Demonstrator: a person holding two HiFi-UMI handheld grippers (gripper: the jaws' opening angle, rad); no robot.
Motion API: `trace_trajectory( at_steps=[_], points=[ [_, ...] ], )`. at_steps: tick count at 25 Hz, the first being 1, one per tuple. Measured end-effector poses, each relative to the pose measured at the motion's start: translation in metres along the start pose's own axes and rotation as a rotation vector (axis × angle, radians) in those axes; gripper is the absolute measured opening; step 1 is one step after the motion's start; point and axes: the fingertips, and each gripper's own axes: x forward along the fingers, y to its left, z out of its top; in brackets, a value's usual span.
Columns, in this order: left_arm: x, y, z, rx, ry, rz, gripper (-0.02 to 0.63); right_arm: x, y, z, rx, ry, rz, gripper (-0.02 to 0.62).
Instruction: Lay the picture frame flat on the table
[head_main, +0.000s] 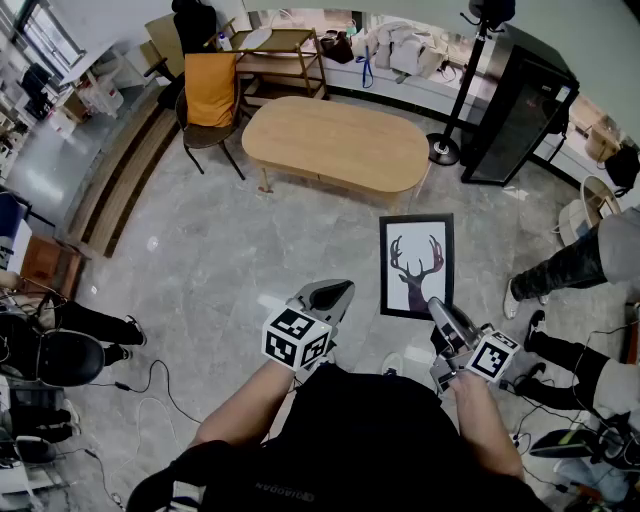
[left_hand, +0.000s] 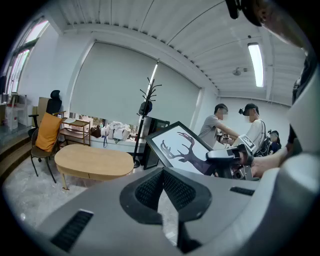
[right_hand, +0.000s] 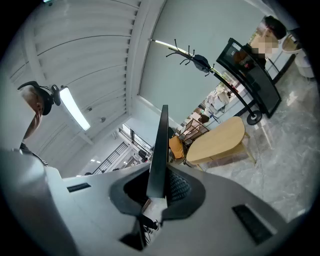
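Note:
The picture frame (head_main: 416, 265), black-edged with a dark antlered deer print, is held in the air over the grey floor, short of the oval wooden table (head_main: 335, 145). My right gripper (head_main: 437, 305) is shut on its near bottom edge. In the right gripper view the frame (right_hand: 159, 150) shows edge-on, rising from between the jaws of the right gripper (right_hand: 159, 186). My left gripper (head_main: 335, 290) hangs to the left of the frame, shut and holding nothing. In the left gripper view its tips (left_hand: 162, 172) meet, with the frame (left_hand: 182, 150) and table (left_hand: 92, 162) beyond.
A chair draped with an orange cloth (head_main: 210, 95) and a wooden shelf (head_main: 285, 55) stand behind the table. A coat stand's base (head_main: 443, 150) and a black cabinet (head_main: 515, 110) are at its right. A person's legs (head_main: 565, 265) are at the right; cables (head_main: 150, 380) lie on the floor.

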Motion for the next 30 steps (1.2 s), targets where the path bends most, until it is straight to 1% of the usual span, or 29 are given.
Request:
trace_trajectory(
  at_steps=[8, 13, 22, 24, 26, 28, 30],
  points=[
    [0.000, -0.002, 0.003, 0.014, -0.001, 0.020, 0.000, -0.001, 0.002, 0.003, 0.011, -0.001, 0.010, 0.026],
    [0.001, -0.005, 0.001, 0.022, 0.005, 0.017, 0.000, -0.001, 0.002, 0.003, 0.013, -0.005, 0.007, 0.026],
    [-0.002, -0.011, -0.005, 0.008, 0.012, 0.011, 0.000, 0.001, 0.008, 0.006, -0.009, -0.009, 0.016, 0.026],
    [-0.003, -0.009, -0.005, 0.007, 0.008, 0.009, 0.000, 0.004, 0.011, 0.006, -0.012, -0.019, 0.030, 0.026],
    [-0.007, -0.002, -0.004, -0.002, 0.006, 0.009, 0.000, 0.008, 0.016, 0.006, 0.005, -0.040, 0.059, 0.026],
    [-0.011, 0.002, -0.003, -0.022, 0.003, 0.007, 0.000, 0.010, 0.021, 0.007, 0.042, -0.054, 0.081, 0.026],
    [-0.013, 0.004, -0.005, -0.040, 0.003, 0.004, 0.000, 0.010, 0.022, 0.004, 0.055, -0.049, 0.083, 0.028]
  ],
)
